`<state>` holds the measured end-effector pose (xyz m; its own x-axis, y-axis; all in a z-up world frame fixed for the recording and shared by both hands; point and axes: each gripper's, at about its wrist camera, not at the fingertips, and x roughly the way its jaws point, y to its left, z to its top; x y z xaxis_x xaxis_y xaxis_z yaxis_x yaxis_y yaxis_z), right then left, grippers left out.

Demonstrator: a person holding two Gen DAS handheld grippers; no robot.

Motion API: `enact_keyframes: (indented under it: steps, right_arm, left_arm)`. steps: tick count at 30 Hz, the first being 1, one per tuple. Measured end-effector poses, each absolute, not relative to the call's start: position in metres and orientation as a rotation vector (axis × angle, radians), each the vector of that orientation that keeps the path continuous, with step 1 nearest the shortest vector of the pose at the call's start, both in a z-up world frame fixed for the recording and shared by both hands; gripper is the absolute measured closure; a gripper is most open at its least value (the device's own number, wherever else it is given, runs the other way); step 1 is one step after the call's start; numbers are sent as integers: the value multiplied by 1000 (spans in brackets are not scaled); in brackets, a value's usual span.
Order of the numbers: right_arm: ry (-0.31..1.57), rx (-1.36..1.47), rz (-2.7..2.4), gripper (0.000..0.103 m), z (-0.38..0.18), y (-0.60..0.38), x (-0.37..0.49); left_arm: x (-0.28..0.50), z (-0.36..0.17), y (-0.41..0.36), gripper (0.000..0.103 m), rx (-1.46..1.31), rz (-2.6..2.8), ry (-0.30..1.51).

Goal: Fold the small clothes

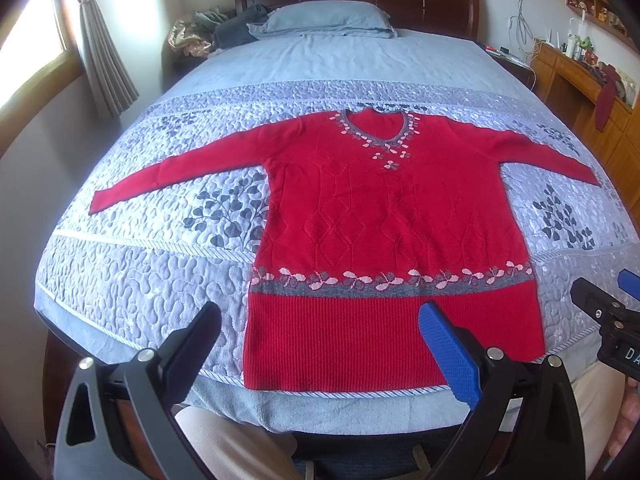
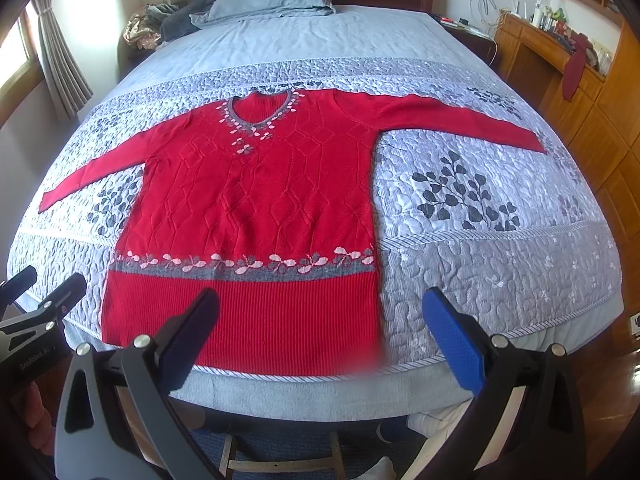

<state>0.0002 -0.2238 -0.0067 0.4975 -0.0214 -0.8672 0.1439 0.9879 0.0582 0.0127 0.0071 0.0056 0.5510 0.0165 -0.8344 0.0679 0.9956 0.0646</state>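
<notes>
A red knit sweater (image 1: pixel 384 216) lies flat and face up on the quilted bed, sleeves spread to both sides, neck away from me, ribbed hem at the near edge. It also shows in the right wrist view (image 2: pixel 256 200). My left gripper (image 1: pixel 320 332) is open and empty, held above the hem's left part. My right gripper (image 2: pixel 320 320) is open and empty, above the hem's right corner. The right gripper also shows at the right edge of the left wrist view (image 1: pixel 612 300), and the left gripper at the left edge of the right wrist view (image 2: pixel 44 288).
The grey-blue floral quilt (image 1: pixel 140 280) covers the bed. A pillow (image 1: pixel 324 18) and a pile of clothes (image 1: pixel 216 30) lie by the dark headboard. A wooden cabinet (image 2: pixel 580 92) stands on the right, a curtained window (image 1: pixel 36 48) on the left.
</notes>
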Motion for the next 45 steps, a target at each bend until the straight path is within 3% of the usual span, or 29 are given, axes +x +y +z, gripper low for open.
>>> enact_keyframes:
  steps: [45]
  right_arm:
    - [1097, 156, -64, 3, -38, -260, 29]
  left_arm:
    - [50, -18, -9, 4, 142, 0, 1056]
